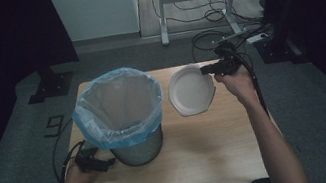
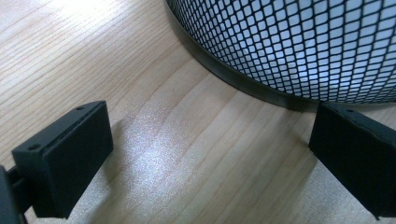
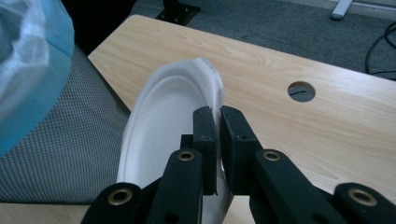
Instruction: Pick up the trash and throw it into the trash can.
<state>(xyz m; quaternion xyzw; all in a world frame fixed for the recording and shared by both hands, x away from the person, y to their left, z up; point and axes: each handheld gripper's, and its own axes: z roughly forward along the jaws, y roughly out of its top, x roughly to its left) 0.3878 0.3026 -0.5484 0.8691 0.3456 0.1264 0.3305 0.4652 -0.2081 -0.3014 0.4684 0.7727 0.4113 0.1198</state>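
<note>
High view, layout: a black wire-mesh waste bin lined with a pale blue plastic bag (image 1: 124,113) is being kept on the left half of the light wooden bench (image 1: 213,158); a white disposable plate with a raised rim (image 1: 191,90) is being held just beside the bin's right side.
Right claw (image 3: 218,140): it is being kept closed on the plate's rim, the two black jaws pinching the thin edge between them.
Plate position: in the right gripper view the plate (image 3: 163,126) is being carried tilted on edge, its hollow facing the bin (image 3: 56,154) and its lower part apparently near or on the bench (image 3: 327,116); whether it is touching the bin cannot be told.
Left claw (image 2: 205,158): it is being held wide open and low over the bench (image 2: 93,56), gripping nothing, with one jaw close to the bin's metal base band (image 2: 243,84).
Step judged: the plate is probably being lifted toward the bag's open mouth.
Risk, grip: only a narrow strip of rim is being pinched, so the plate could swing or slip out during the lift.
Risk, bin: the loose bag edge could be caught and dragged by the plate, or the light bin could be tipped, since it is not being steadied.
Risk, bending: the thin rim could be creased under the jaws.
</note>
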